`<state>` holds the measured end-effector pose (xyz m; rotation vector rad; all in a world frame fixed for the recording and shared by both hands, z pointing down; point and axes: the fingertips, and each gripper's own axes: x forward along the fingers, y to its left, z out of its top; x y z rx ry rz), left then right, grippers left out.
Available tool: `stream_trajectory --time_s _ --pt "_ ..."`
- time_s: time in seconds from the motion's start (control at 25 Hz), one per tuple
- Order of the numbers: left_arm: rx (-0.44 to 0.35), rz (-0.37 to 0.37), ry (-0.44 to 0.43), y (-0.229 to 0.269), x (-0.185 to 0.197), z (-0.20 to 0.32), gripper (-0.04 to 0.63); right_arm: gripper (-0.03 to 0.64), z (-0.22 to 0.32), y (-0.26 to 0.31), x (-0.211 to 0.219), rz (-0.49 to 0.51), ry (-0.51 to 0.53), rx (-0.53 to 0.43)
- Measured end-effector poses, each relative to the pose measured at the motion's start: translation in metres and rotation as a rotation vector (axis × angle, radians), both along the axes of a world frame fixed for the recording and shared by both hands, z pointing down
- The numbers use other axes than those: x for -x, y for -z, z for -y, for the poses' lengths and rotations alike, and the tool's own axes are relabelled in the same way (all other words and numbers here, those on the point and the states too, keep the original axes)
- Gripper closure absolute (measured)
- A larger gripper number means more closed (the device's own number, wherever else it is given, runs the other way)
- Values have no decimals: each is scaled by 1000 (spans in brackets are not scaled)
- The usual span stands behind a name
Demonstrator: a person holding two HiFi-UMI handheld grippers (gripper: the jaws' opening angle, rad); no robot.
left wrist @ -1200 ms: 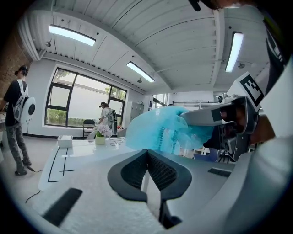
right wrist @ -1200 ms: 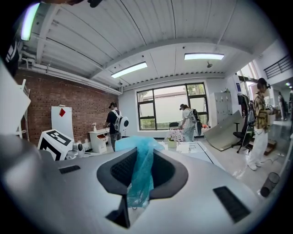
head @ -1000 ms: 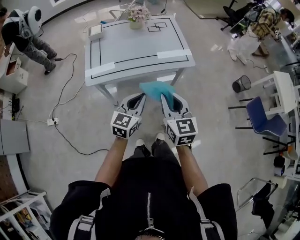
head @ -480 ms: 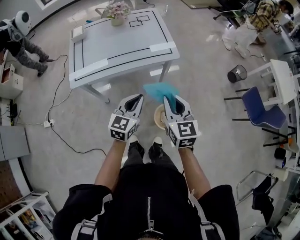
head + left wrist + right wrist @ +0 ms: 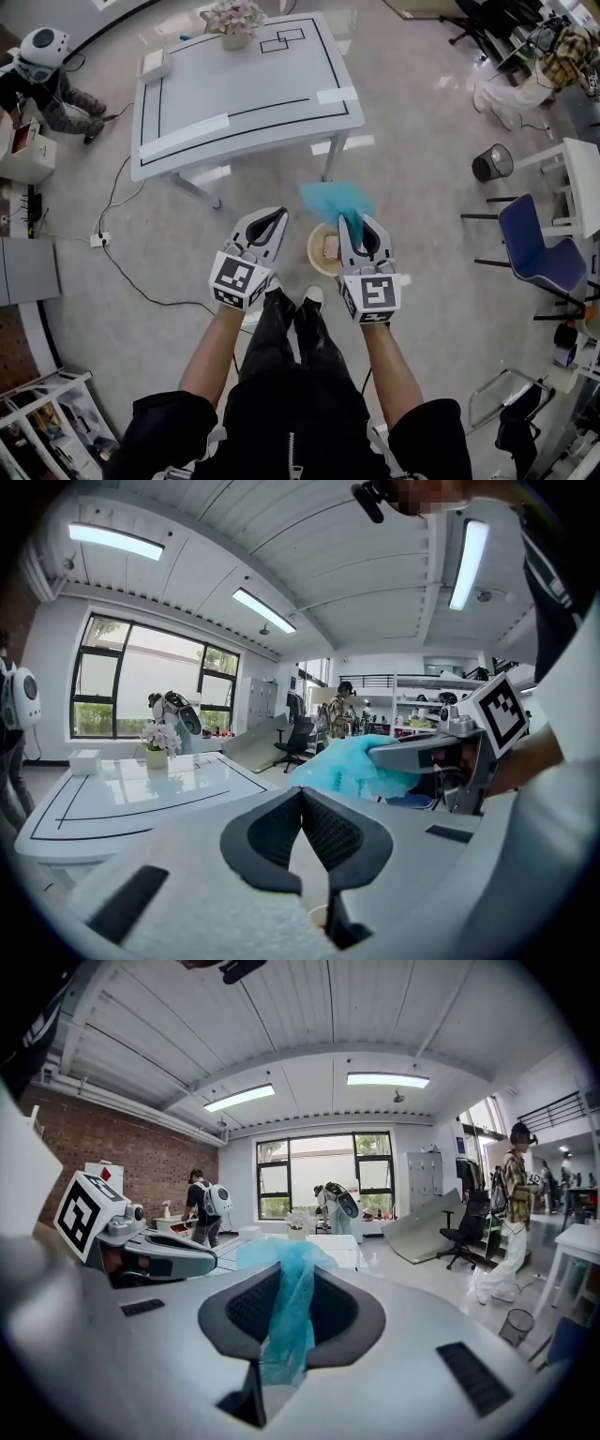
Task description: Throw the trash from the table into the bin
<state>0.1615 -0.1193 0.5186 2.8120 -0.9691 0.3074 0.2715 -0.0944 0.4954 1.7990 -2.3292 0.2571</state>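
Note:
My right gripper (image 5: 362, 223) is shut on a crumpled teal piece of trash (image 5: 335, 201), which bulges out past its fingertips. In the right gripper view the teal trash (image 5: 286, 1309) hangs pinched between the dark pads. A small cream bin (image 5: 314, 251) stands on the floor just below and left of that gripper, with some litter inside. My left gripper (image 5: 271, 218) hangs beside it, shut with nothing in it; in the left gripper view its jaws (image 5: 300, 795) meet, and the trash (image 5: 350, 767) shows off to the right. The white table (image 5: 234, 103) lies farther off.
On the table stand a flower pot (image 5: 233, 18) and a white box (image 5: 155, 64). A black mesh basket (image 5: 492, 162) and a blue chair (image 5: 532, 246) are at the right. Cables (image 5: 122, 234) run over the floor at the left, where a person (image 5: 42, 80) crouches.
Both grippers have drawn back from the table's edge, the right one still carrying the teal trash. The cream bin has come into view under them.

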Motion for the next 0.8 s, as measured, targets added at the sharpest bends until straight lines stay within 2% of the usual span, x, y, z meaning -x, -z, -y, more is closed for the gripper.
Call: stream_trajectory --time_s 0.2,0.36,0.52,0.8 --pt "10 -9 -30 -43 -17 14 589 557 11 -42 -19 7 -37 -15" --pt "28 22 -76 -94 -29 26 589 557 22 -91 -27 2 -71 0" --pt "33 23 -110 -145 -43 37 589 557 29 -153 -36 33 -92 57" --pt "61 50 -162 -246 -53 49 589 557 40 -283 -52 9 -121 156"
